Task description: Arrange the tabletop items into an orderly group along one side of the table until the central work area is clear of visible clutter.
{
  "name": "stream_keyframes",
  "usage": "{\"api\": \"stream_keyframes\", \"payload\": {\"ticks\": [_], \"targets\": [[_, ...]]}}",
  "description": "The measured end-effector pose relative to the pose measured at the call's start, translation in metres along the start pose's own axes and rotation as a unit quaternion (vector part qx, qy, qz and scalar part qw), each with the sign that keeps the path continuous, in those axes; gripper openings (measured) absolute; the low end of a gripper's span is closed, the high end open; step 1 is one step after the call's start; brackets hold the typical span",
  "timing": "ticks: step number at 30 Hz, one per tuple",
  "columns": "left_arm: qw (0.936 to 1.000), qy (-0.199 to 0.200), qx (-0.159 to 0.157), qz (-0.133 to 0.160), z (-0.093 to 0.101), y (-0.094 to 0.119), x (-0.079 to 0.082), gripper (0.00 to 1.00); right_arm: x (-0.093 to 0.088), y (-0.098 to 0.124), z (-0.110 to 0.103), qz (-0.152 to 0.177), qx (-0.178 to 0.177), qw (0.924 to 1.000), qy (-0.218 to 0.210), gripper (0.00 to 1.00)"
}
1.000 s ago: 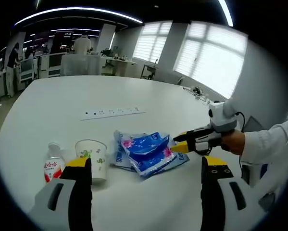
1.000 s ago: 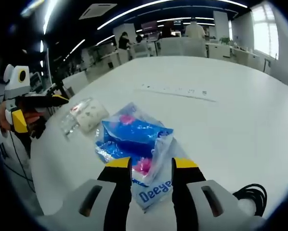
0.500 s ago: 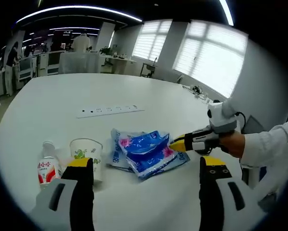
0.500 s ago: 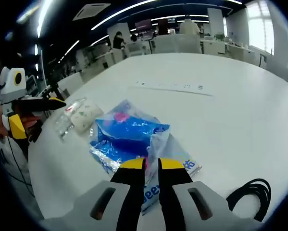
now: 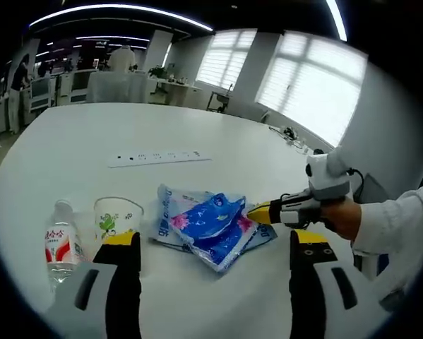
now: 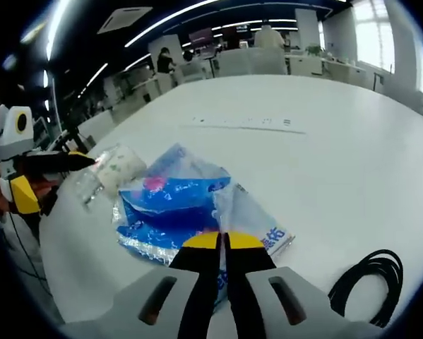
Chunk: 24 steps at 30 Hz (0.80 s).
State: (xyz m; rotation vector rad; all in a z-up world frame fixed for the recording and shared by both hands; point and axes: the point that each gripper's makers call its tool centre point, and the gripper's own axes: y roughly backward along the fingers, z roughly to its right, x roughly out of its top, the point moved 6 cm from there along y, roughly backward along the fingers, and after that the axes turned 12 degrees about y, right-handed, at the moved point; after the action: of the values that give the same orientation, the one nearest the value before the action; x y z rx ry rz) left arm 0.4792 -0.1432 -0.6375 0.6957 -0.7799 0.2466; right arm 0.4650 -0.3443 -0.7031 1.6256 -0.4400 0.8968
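Note:
A pile of blue plastic packets (image 5: 211,226) lies on the white table (image 5: 70,148). My right gripper (image 6: 222,241) is shut on the edge of the clear blue-printed packet (image 6: 248,220) at the pile's near side; it enters the left gripper view from the right (image 5: 259,212), held by a hand. Left of the pile stand a paper cup (image 5: 116,217) and a small water bottle (image 5: 59,244). My left gripper (image 5: 210,240) hangs open and wide above the table in front of the cup and packets, holding nothing. The right gripper view shows it at the left (image 6: 56,173).
A white power strip (image 5: 158,157) lies flat farther back on the table. A coiled black cable (image 6: 366,282) rests near the table edge to the right of my right gripper. Desks, chairs and people fill the room behind.
My right gripper's jaws have closed from open onto the packet's edge, and the pile has crumpled and shifted slightly. The left gripper has stayed open; its view has drifted a little.

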Motion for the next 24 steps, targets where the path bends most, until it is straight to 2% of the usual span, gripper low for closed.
{"api": "stream_keyframes", "payload": {"ticks": [7,9,14,17,20,24], "targets": [[0.9997,0.016,0.016,-0.004,-0.001,-0.004,-0.008,0.8,-0.001,0.001,-0.003,0.002,-0.002,1.0,-0.005,0.0],[0.999,0.016,0.039,-0.018,-0.004,-0.007,-0.013,0.74,-0.001,0.001,-0.003,0.001,-0.003,1.0,-0.004,0.0],[0.9964,0.039,0.067,-0.036,-0.008,-0.019,-0.025,0.57,-0.002,0.003,-0.003,0.003,-0.002,1.0,-0.007,0.0],[0.9962,0.04,0.067,-0.039,-0.007,-0.025,-0.029,0.46,-0.002,0.003,-0.001,0.004,-0.003,0.9999,-0.01,0.0],[0.996,0.036,0.07,-0.043,-0.007,-0.03,-0.031,0.42,-0.002,0.004,-0.001,0.004,-0.003,0.9999,-0.009,0.0],[0.9948,0.05,0.076,-0.045,-0.01,-0.037,-0.032,0.36,-0.002,0.005,0.001,0.005,-0.004,0.9999,-0.01,0.0]]}}
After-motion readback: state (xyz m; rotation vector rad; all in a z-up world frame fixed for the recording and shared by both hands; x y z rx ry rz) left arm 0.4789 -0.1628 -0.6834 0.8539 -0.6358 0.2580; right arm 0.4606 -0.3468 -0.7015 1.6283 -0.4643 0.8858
